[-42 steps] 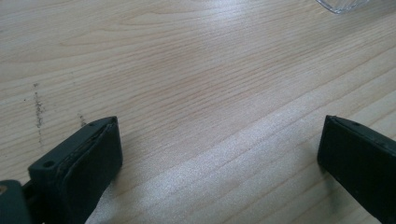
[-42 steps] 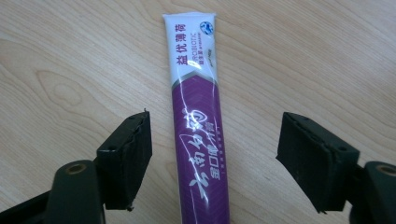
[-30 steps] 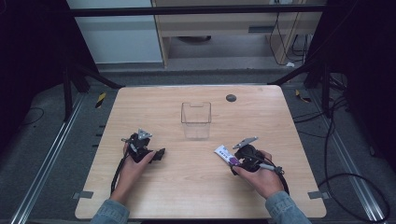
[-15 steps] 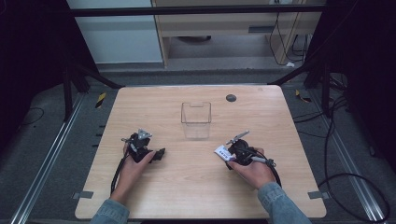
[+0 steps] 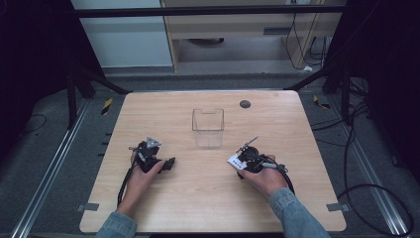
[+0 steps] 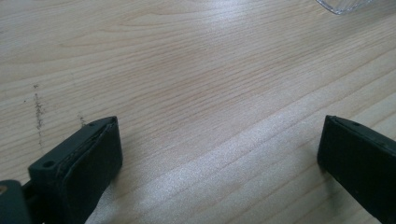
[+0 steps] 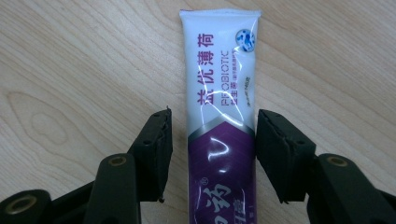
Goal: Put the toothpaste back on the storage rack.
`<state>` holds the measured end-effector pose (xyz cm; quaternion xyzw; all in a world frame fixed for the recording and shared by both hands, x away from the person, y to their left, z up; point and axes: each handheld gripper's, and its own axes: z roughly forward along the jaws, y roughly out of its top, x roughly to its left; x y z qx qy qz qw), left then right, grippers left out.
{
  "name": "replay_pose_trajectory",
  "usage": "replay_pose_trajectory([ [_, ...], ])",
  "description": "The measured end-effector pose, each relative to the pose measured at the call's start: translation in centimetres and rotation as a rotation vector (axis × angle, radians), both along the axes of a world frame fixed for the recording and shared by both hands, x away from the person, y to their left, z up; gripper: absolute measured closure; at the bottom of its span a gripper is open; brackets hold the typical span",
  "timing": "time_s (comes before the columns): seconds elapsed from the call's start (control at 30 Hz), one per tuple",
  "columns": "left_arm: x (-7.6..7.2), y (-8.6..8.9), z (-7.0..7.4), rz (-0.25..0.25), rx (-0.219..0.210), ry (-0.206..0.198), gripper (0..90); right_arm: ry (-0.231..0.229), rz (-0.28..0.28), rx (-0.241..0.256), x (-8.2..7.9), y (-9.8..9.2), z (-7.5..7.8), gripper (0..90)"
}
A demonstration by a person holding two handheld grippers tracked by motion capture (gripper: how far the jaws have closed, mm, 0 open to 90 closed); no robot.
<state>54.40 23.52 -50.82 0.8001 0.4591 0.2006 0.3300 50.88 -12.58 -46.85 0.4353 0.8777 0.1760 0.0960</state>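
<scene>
A white and purple toothpaste tube (image 7: 223, 84) lies flat on the wooden table (image 5: 198, 198), right of centre (image 5: 233, 159). My right gripper (image 7: 212, 126) is open and straddles the tube's purple part; a gap shows beside the left jaw, while the right jaw sits close against the tube's edge. In the high view the right gripper (image 5: 241, 161) points left, with a hand behind it. My left gripper (image 5: 168, 162) rests low on the table's left half, held by the other hand. Its jaws (image 6: 219, 140) stand wide open over bare wood.
A clear plastic box (image 5: 208, 126) stands upright at the table's middle, beyond both grippers; its corner shows at the top of the left gripper view (image 6: 345, 4). A small dark disc (image 5: 244, 104) lies near the far edge. Cables trail from each gripper toward the near edge.
My right gripper has slid left and slightly forward along the tube, so its jaws now flank it. The tube has barely moved. The left gripper has stayed put.
</scene>
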Motion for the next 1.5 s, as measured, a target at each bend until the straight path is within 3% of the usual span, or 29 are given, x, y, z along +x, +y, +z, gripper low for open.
replay_pose_trajectory([
  [0.63, 0.0, 0.0, 0.0, 0.000, 0.000, 0.000, 0.0, 0.042, -0.007, -0.009, 1.0, 0.2, -0.4, 51.6],
  [1.5, 0.0, 0.0, 0.0, -0.003, 0.002, 0.001, 0.0, 0.051, 0.002, -0.022, 1.3, 0.3, -0.2, 55.4],
])
